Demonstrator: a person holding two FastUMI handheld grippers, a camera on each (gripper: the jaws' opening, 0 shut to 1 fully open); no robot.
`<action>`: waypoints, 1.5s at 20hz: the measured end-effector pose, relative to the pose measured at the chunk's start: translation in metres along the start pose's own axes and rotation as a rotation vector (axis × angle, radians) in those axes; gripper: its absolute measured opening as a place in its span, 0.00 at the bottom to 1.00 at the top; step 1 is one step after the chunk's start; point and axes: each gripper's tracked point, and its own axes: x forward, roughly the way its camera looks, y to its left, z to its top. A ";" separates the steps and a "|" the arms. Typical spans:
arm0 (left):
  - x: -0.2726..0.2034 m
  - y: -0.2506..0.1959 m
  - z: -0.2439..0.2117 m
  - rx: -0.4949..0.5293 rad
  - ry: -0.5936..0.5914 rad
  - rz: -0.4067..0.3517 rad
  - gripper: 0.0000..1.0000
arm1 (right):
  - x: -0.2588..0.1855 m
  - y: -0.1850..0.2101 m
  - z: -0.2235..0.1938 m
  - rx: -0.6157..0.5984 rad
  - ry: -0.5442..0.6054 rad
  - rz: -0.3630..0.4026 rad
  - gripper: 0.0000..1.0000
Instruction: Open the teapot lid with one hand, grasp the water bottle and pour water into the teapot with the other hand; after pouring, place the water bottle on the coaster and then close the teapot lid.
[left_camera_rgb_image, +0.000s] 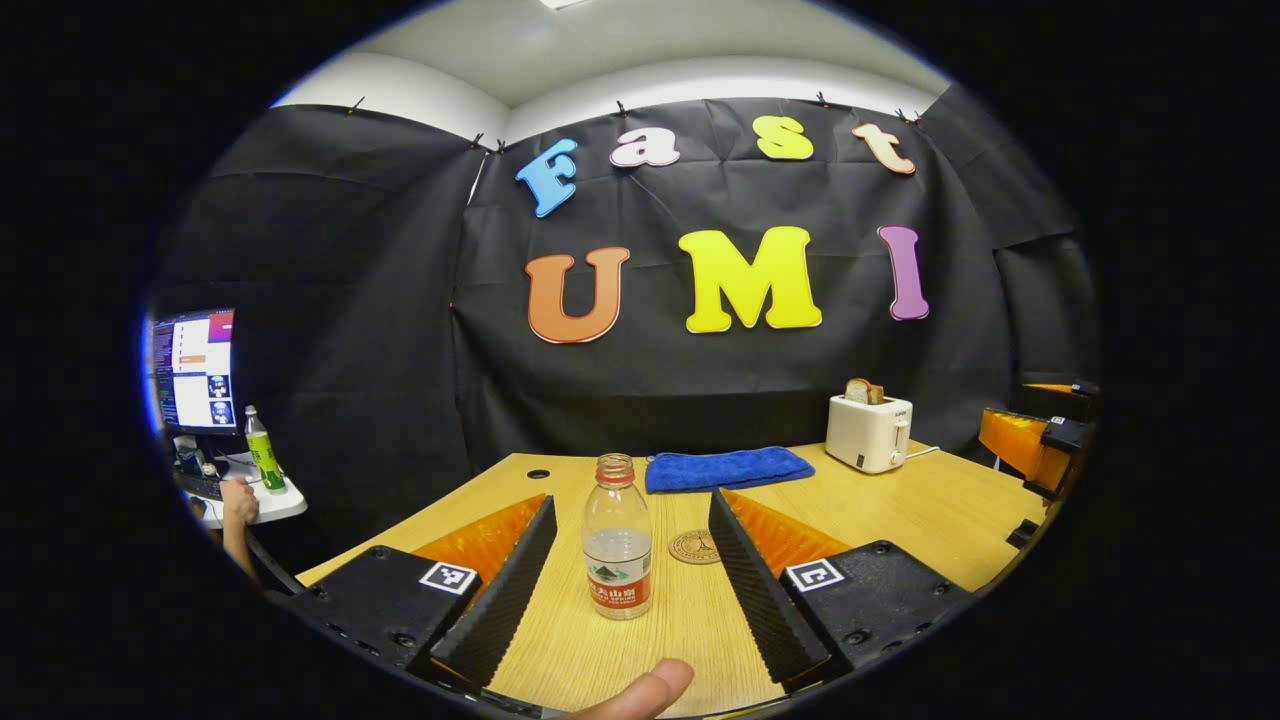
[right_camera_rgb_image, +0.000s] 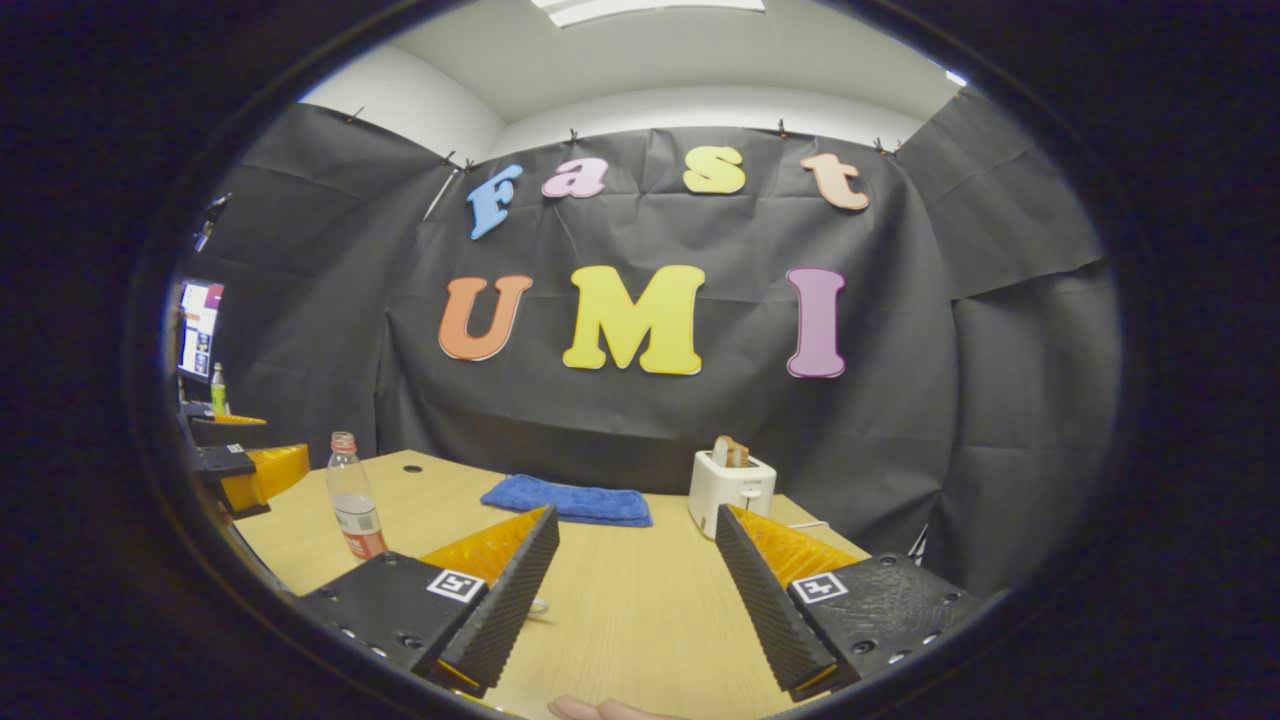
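A clear plastic water bottle (left_camera_rgb_image: 617, 540) with a red label stands upright and uncapped on the wooden table, partly filled. It sits between the spread fingers of my left gripper (left_camera_rgb_image: 632, 515), which is open and touches nothing. A round brown coaster (left_camera_rgb_image: 695, 546) lies flat just right of and behind the bottle. In the right gripper view the same bottle (right_camera_rgb_image: 354, 496) stands far left on the table. My right gripper (right_camera_rgb_image: 636, 535) is open over bare tabletop, well right of the bottle. The other gripper (right_camera_rgb_image: 245, 470) shows at the left edge there.
A folded blue towel (left_camera_rgb_image: 727, 468) lies at the back of the table (left_camera_rgb_image: 930, 510), with a white toaster (left_camera_rgb_image: 868, 430) holding bread to its right. A side desk with a monitor (left_camera_rgb_image: 195, 368) and a green bottle (left_camera_rgb_image: 264, 450) stands at the left. A thumb (left_camera_rgb_image: 640, 692) shows at the bottom.
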 end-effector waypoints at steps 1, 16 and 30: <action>0.000 0.001 0.000 0.001 0.000 0.004 0.96 | 0.000 0.001 -0.002 -0.003 0.002 0.002 0.97; 0.017 0.047 -0.019 -0.039 0.049 0.072 0.96 | 0.072 0.072 -0.089 0.069 0.112 0.111 0.97; 0.031 0.062 -0.037 -0.031 0.092 0.102 0.96 | 0.121 0.146 -0.152 0.043 0.237 0.231 0.49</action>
